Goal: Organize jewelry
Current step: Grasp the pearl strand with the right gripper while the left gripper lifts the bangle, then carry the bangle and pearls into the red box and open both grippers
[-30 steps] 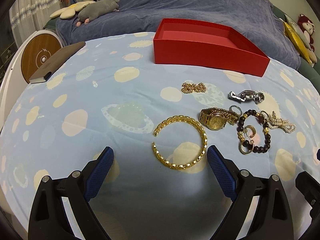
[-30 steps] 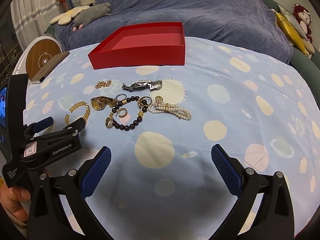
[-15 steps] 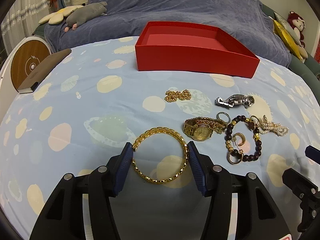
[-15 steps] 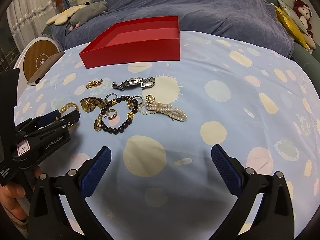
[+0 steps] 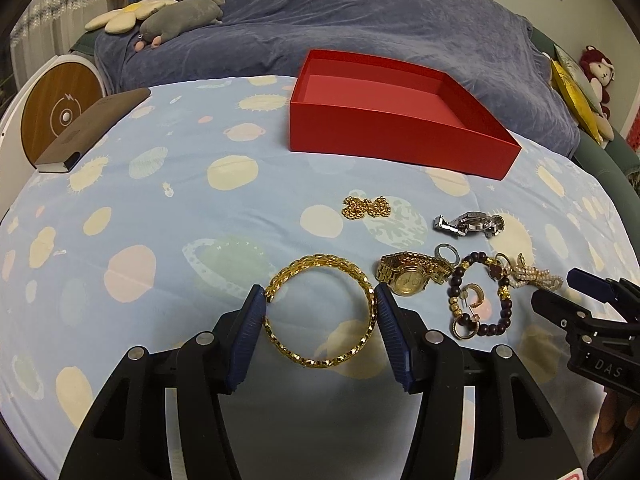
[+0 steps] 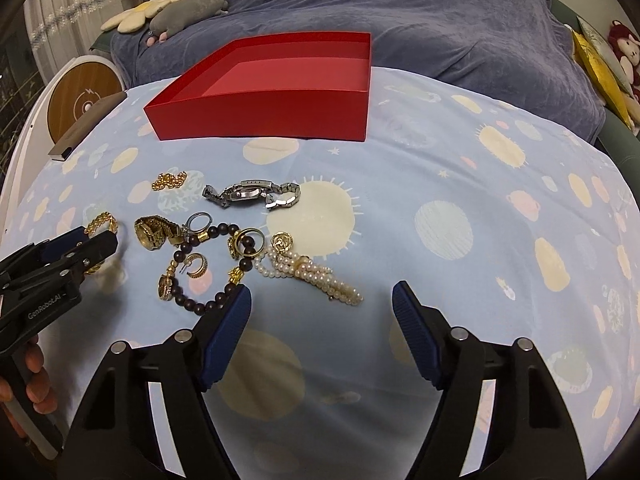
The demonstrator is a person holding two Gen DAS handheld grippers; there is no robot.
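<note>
Your red box (image 5: 400, 140) sits empty at the far side of the bedspread (image 5: 160, 240), so nothing is sorted yet. Every piece lies loose on the cloth in front of it: the gold bangle (image 5: 320, 312), the small gold chain (image 5: 366, 208), the silver watch (image 6: 252, 194), the gold watch (image 5: 412, 276), the dark bead bracelet (image 5: 480, 296) with rings and an earring in and around it, and the pearl strand (image 6: 312, 276). You have your left gripper (image 5: 320, 310) clamped on the bangle's two sides, not yet lifted. Your right gripper (image 6: 322, 300) is closing just short of the pearl strand, with only bare cloth between its jaws. All the carrying remains.
</note>
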